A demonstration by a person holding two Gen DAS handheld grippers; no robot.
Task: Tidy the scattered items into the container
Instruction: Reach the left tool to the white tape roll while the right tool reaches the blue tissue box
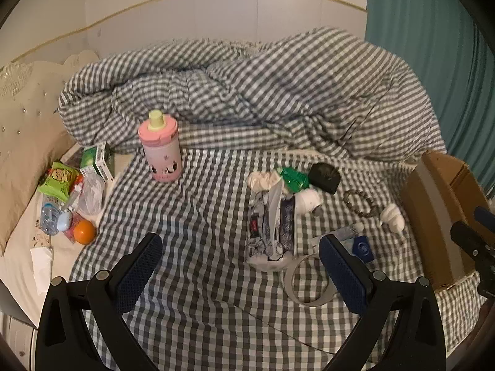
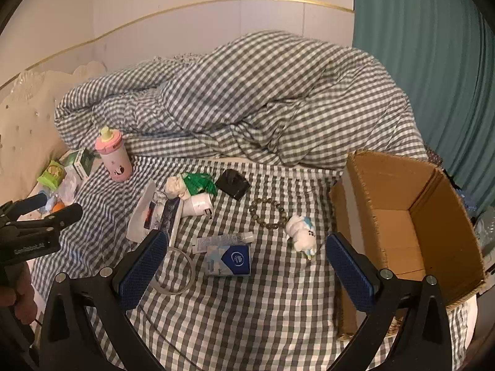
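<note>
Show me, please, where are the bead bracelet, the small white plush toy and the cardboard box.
bead bracelet [image 2: 269, 213]: right wrist view, on the beads of its lower left arc.
small white plush toy [image 2: 300, 231]: right wrist view, on its white body.
cardboard box [image 2: 399, 182]: right wrist view, on its inner back wall.

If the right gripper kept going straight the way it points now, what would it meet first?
Probably the blue-and-white packet, which lies on the checked sheet between the open right gripper fingers; the depth is hard to judge.
</note>
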